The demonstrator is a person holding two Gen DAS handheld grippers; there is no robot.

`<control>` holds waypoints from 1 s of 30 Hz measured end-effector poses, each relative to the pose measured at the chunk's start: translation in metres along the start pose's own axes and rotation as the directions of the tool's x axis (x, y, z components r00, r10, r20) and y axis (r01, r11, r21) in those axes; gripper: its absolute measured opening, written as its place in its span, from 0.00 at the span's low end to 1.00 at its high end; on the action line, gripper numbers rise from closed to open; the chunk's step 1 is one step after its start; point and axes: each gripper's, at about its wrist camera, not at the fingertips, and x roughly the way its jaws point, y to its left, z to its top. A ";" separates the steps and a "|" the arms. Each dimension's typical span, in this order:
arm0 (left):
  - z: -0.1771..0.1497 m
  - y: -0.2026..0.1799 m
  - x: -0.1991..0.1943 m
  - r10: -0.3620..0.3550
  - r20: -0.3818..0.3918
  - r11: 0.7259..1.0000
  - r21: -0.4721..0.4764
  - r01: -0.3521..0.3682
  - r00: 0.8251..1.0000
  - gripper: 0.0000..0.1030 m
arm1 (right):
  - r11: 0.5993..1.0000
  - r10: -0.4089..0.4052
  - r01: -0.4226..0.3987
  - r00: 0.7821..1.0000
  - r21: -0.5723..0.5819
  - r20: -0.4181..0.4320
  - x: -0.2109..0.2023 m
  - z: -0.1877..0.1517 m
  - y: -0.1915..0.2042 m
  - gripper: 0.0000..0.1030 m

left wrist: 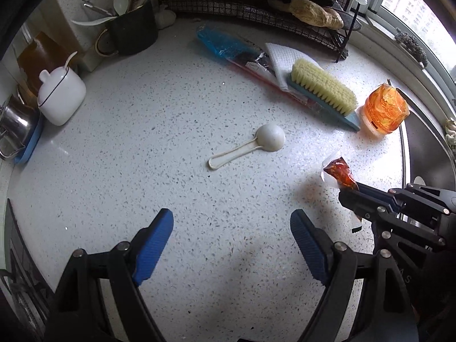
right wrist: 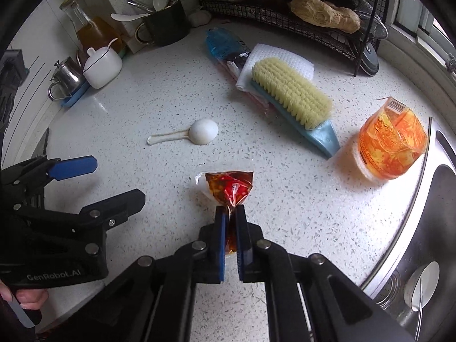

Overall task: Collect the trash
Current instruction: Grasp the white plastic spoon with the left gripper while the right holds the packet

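My right gripper (right wrist: 230, 213) is shut on a small red sauce packet (right wrist: 229, 189), pinching its near end just above the speckled counter. The left wrist view shows the same packet (left wrist: 339, 172) sticking out of the right gripper (left wrist: 349, 192) at the right. My left gripper (left wrist: 231, 225) hangs open over bare counter with nothing between its blue pads; in the right wrist view it is the left gripper (right wrist: 114, 179) at the left edge. An orange crumpled wrapper (right wrist: 392, 146) stands near the sink. A blue and red wrapper (right wrist: 225, 47) lies under a cloth and a brush.
A white scoop (left wrist: 269, 138) lies mid-counter. A scrub brush (right wrist: 293, 94) rests on a white cloth (right wrist: 280, 57). A dark utensil mug (right wrist: 166, 24), a white sugar pot (right wrist: 102, 67) and a steel pot (right wrist: 67, 75) stand at the back left. A wire rack (right wrist: 313, 28) is behind, the sink (right wrist: 427, 228) at right.
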 end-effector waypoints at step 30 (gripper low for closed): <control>0.063 -0.041 0.063 -0.147 -0.108 0.855 0.486 0.182 0.983 0.20 | 0.912 -0.123 0.101 0.992 0.398 0.032 0.016 0.017 -0.016 0.06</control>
